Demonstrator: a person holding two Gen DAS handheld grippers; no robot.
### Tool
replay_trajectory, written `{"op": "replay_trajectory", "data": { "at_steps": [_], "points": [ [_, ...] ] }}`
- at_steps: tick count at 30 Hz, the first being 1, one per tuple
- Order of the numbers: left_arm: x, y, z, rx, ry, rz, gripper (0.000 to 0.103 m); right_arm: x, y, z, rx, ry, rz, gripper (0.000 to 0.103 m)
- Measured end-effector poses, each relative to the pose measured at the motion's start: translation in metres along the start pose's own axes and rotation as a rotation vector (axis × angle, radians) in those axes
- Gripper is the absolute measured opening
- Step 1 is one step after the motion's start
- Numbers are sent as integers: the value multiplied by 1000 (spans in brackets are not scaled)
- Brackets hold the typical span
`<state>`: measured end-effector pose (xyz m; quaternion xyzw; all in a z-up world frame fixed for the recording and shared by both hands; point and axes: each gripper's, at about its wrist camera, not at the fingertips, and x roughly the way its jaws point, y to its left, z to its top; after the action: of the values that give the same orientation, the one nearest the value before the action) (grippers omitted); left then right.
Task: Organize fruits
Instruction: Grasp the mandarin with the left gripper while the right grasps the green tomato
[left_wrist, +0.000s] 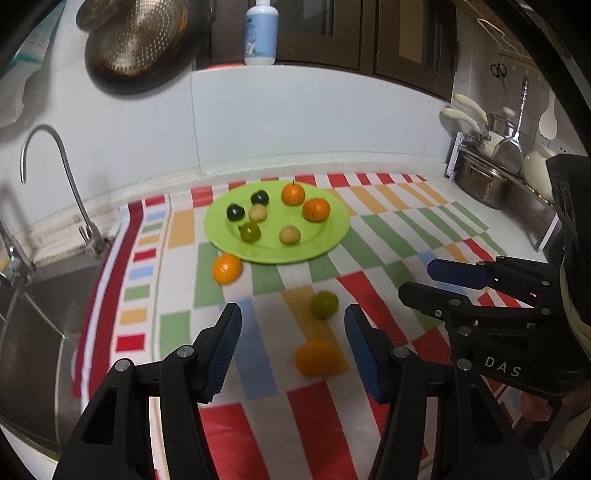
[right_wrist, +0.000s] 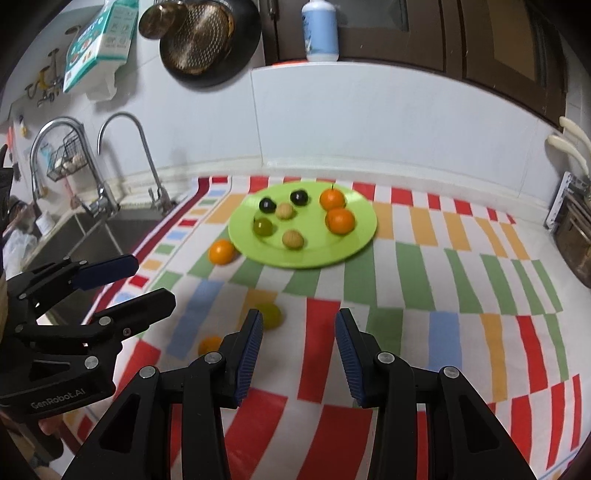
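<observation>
- fruit sits partly on the green plate (left_wrist: 334, 236), partly loose on the striped cloth (left_wrist: 388, 236) that covers the bench.
- on the green plate: two oranges (left_wrist: 293, 194), two dark plums (left_wrist: 235, 212), two pale walnuts (left_wrist: 290, 235) and one green fruit (left_wrist: 250, 232), none touching.
- off the plate: a small orange (left_wrist: 226, 268) just beside its near left rim; a second green fruit (left_wrist: 324, 304) and an orange fruit (left_wrist: 314, 358) well nearer than the plate, close together on the cloth.
- left tongs (left_wrist: 293, 354) released, nothing between the pads; the two nearer loose fruits lie on the cloth seen between the fingers.
- right tongs (right_wrist: 299, 354) also parted and empty, over bare cloth on the near side of the plate, its left finger (right_wrist: 251, 347) partly hiding the green fruit in the right wrist view.
- left of the plate: a steel sink (left_wrist: 33, 295) with a curved tap (left_wrist: 55, 177) at the cloth's edge.
- right of the plate: pots (left_wrist: 480, 177) on a rack.
- above the plate: a colander (left_wrist: 136, 37) on the wall, a blue bottle (left_wrist: 261, 31) on the ledge.
</observation>
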<state>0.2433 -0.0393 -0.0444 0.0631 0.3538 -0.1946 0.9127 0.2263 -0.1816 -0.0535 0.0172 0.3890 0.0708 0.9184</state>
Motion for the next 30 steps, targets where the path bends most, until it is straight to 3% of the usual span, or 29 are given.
{"op": "replay_trajectory", "data": {
  "at_steps": [11,16,21,28,30],
  "points": [
    [37,-8,-31,-39,79,3,56,28,-9,-27,-27,98,31,42],
    [52,-11,-35,-48,109,-10,51,34,-10,-31,-41,121,38,42],
    [64,-10,-37,-73,139,-27,35,37,-10,-30,-49,130,46,42],
    [60,-8,-33,-96,138,-31,35,40,-8,-27,-57,142,73,42],
    [54,-5,-29,-106,144,1,35,41,-7,-26,-59,143,85,42]
  ]
}}
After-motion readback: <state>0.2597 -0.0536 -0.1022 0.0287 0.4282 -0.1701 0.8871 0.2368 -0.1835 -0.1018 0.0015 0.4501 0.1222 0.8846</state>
